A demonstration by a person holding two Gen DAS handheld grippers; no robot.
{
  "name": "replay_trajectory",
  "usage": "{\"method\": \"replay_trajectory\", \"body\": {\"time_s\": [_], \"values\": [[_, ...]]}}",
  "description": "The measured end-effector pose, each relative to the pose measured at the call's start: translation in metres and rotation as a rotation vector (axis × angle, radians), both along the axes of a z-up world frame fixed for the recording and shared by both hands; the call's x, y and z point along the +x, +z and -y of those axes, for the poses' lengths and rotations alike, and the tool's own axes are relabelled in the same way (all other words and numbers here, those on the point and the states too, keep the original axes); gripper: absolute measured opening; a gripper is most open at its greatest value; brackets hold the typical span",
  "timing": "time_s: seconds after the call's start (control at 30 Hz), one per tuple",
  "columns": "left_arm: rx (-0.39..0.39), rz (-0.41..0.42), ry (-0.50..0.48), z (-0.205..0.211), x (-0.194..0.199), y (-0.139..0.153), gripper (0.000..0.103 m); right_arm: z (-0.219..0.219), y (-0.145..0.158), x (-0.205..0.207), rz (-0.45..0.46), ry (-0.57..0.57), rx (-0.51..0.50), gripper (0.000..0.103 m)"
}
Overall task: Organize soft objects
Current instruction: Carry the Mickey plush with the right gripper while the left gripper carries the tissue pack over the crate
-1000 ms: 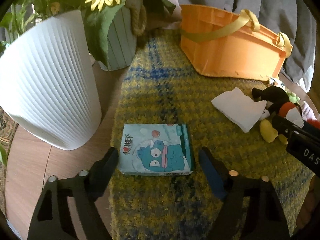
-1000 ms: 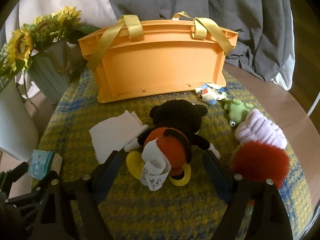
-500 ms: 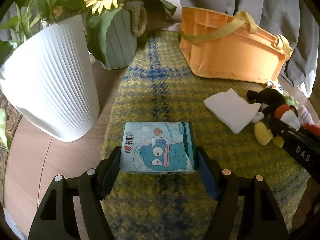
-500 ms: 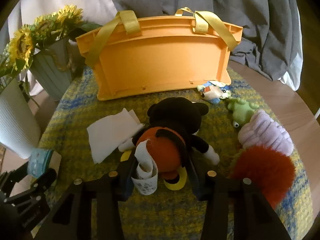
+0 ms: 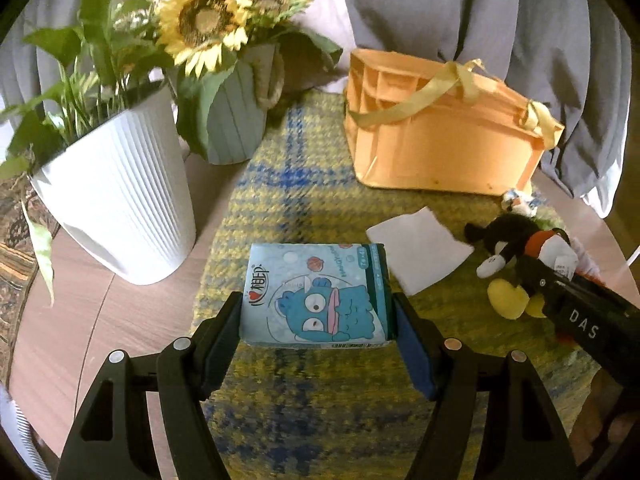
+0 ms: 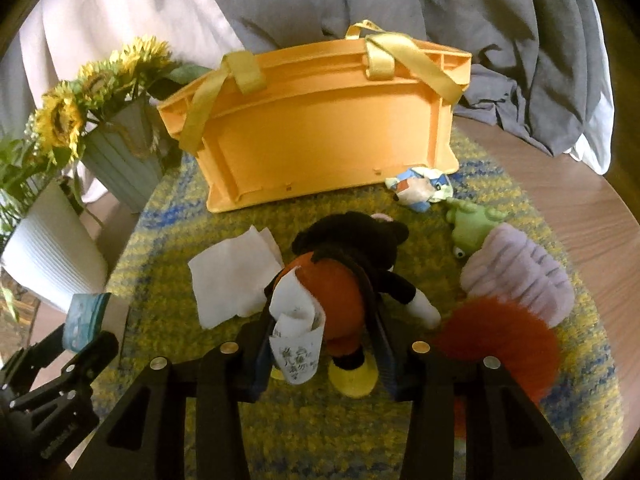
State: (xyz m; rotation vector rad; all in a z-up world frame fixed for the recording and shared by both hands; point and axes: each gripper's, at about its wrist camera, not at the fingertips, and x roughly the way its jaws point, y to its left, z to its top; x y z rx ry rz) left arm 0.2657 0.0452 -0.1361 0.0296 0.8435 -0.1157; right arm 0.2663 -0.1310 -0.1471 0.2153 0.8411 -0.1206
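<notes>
Left wrist: sunflowers (image 5: 212,20) in vase (image 5: 236,120).

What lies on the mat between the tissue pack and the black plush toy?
A folded white napkin, seen in the left wrist view between tissue pack and plush toy.

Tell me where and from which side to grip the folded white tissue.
Take the folded white tissue by its loose layered corner nearest the orange basket, coming straight down from above. It lies flat on the mat, so only its raised edges offer the fingers any purchase, probably.
</notes>
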Motion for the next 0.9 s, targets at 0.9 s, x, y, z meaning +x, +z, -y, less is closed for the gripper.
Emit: {"method": "replay_trajectory", "body": {"time_s": [0.9], "values": [[-0.054, 0.151, -0.033, 0.038, -0.018, 0.078, 0.071, 0.032, 0.083, -0.024, 0.198, 0.048, 0.019, 0.04]]}}
